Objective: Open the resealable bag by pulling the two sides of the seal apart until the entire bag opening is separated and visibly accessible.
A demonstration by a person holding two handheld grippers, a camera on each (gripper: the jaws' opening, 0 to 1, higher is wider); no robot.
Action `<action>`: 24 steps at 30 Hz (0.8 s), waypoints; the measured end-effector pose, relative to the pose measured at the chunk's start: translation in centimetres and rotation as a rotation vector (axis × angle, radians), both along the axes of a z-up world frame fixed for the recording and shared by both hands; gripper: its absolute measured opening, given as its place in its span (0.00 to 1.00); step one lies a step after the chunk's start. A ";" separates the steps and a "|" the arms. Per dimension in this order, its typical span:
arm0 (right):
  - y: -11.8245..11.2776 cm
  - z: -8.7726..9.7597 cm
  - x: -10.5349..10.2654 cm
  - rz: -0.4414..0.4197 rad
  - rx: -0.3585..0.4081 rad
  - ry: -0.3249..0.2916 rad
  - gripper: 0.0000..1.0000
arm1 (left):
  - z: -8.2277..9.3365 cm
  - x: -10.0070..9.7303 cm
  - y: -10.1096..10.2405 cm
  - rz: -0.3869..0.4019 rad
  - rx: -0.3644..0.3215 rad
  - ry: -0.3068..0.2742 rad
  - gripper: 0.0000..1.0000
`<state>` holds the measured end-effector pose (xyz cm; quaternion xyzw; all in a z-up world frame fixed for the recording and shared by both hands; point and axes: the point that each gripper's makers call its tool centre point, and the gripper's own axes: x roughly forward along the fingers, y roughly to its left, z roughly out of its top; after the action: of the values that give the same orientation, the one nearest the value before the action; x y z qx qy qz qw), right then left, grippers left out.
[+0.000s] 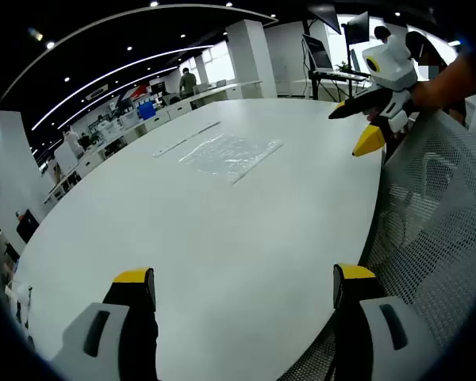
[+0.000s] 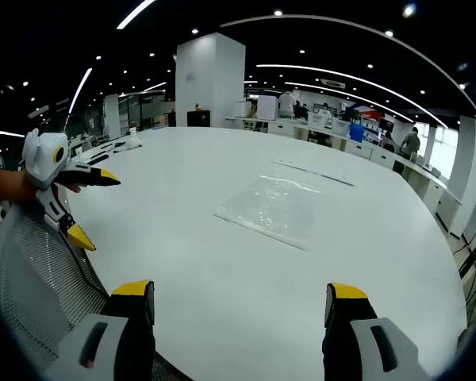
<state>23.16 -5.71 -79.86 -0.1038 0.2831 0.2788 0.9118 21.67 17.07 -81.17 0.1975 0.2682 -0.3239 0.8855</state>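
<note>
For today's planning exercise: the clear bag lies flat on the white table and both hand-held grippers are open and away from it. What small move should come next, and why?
Probably bring both grippers forward to the resealable bag. It lies flat and untouched on the table, while the left hand-held gripper and the right hand-held gripper hang open well short of it, holding nothing. Which edge carries the seal is hard to tell from here.

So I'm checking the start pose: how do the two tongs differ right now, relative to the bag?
The left tongs see the clear bag ahead and slightly left; the right tongs see it ahead and slightly right. The left tongs hang over the table's edge beside a mesh chair back; the right tongs sit over tabletop. Both are open, empty and apart from the bag.
</note>
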 end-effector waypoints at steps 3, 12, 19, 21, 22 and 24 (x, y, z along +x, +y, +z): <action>0.0 0.1 0.0 0.000 0.005 -0.004 0.88 | -0.1 0.0 0.0 0.000 0.004 0.001 0.92; 0.1 -0.2 -0.1 0.007 -0.001 0.009 0.87 | -0.3 -0.1 0.0 -0.005 0.016 0.010 0.91; 0.1 -0.2 0.0 0.007 -0.006 0.011 0.87 | -0.3 -0.2 0.1 -0.004 0.020 0.010 0.91; 0.0 -0.1 0.0 0.003 -0.002 0.010 0.87 | -0.4 -0.2 0.1 -0.003 0.020 0.013 0.91; 0.0 -0.1 0.0 0.003 -0.002 0.011 0.87 | -0.4 -0.2 0.1 -0.004 0.020 0.013 0.91; 0.0 -0.2 0.0 0.001 -0.003 0.012 0.87 | -0.4 -0.2 0.1 -0.007 0.024 0.014 0.91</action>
<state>23.13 -5.73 -80.03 -0.1036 0.2890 0.2797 0.9097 21.44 17.13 -81.57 0.2071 0.2774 -0.3250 0.8801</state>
